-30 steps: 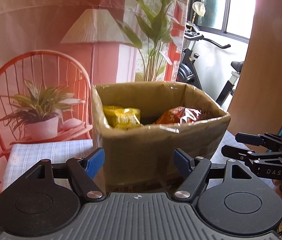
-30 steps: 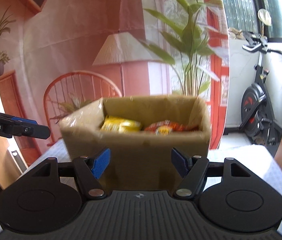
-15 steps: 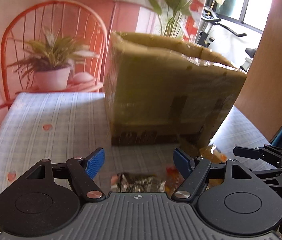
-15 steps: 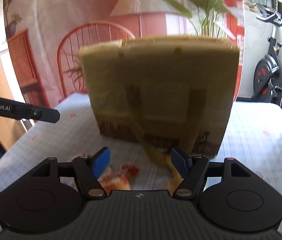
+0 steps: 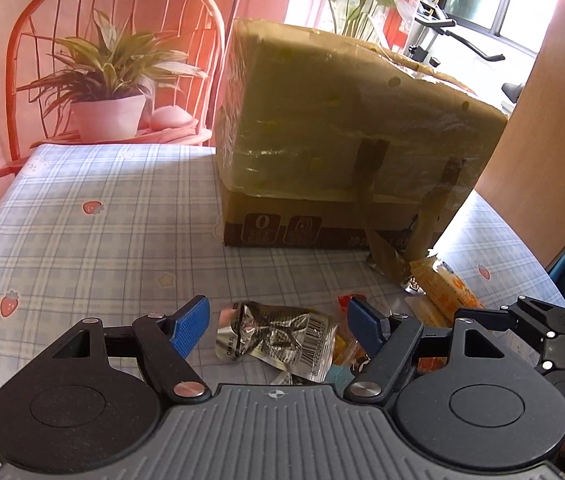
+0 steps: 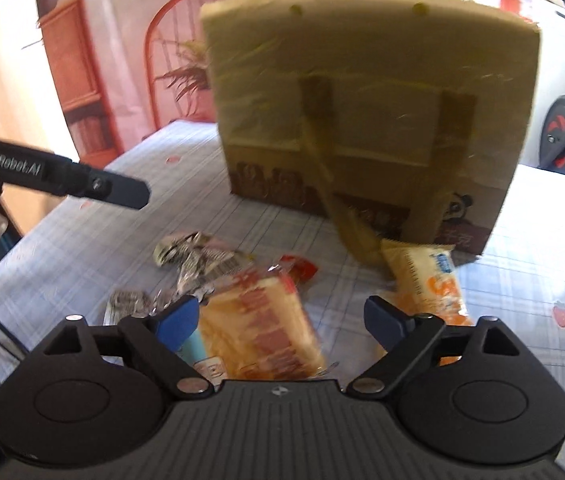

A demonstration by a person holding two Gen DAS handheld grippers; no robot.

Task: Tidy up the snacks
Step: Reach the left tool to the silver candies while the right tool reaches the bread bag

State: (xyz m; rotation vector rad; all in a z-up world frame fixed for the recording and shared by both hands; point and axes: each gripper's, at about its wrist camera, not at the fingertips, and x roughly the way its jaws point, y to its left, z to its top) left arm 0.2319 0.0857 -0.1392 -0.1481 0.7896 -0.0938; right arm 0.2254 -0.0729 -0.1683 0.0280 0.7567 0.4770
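A: What is closest, low in the middle of the right wrist view?

B: The right gripper [image 6: 278, 320]. Its jaws are opening, with the orange snack pack [image 6: 262, 328] lying between them. They do not press on it.

A: How will that pack feel?

B: Light and soft, I think. The wrap looks shiny, so it may slip. Pinch it across the puffy middle, gently, or the food inside may get squashed.

A: And the left gripper [image 5: 278, 324]?

B: Its jaws are wide open too, holding nothing. The crinkly silver packet [image 5: 278, 334] lies between them on the worktop [image 5: 94, 232]. It looks thin and floppy, so grab the thick part, not a corner.

A: What is farther up?

B: A yellow pack [image 6: 426, 280] at the right, touching the cardboard box [image 6: 366, 108]. The box fills the top middle.
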